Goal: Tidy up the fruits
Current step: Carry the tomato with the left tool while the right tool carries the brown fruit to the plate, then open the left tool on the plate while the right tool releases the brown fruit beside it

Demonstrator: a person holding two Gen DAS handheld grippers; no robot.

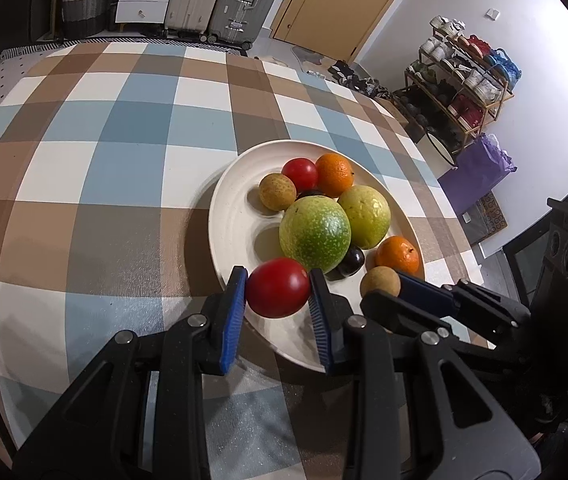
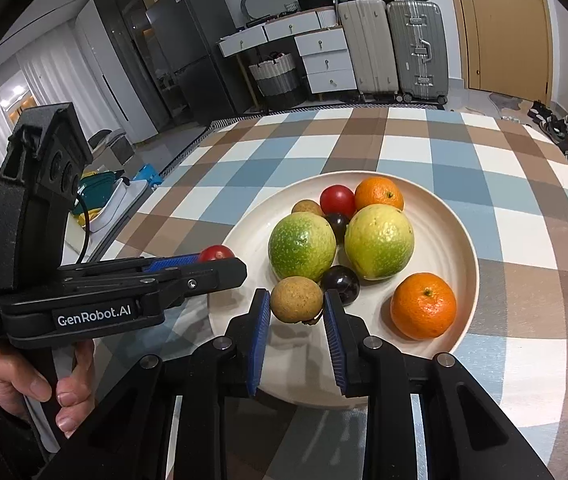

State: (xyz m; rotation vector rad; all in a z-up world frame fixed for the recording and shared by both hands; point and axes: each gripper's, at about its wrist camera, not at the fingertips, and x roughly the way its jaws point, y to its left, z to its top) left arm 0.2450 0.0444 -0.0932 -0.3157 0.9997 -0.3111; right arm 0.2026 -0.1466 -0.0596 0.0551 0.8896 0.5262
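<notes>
A white plate (image 1: 228,216) holds two green fruits (image 1: 315,233), two oranges (image 1: 334,174), a red tomato (image 1: 300,173), a brown longan (image 1: 277,191) and dark plums (image 1: 351,261). My left gripper (image 1: 278,294) is shut on a second red tomato (image 1: 279,287) at the plate's near left rim. My right gripper (image 2: 297,307) is shut on another brown longan (image 2: 296,298) above the plate's (image 2: 460,240) near edge. The right gripper also shows in the left wrist view (image 1: 400,286), holding the longan (image 1: 380,281). The left gripper shows in the right wrist view (image 2: 212,262) with its tomato (image 2: 216,253).
The plate sits on a checked brown, blue and white tablecloth (image 1: 104,160). Beyond the table are suitcases (image 2: 416,48), white drawers (image 2: 324,60), a shoe rack (image 1: 460,92) and a wooden door (image 2: 500,24).
</notes>
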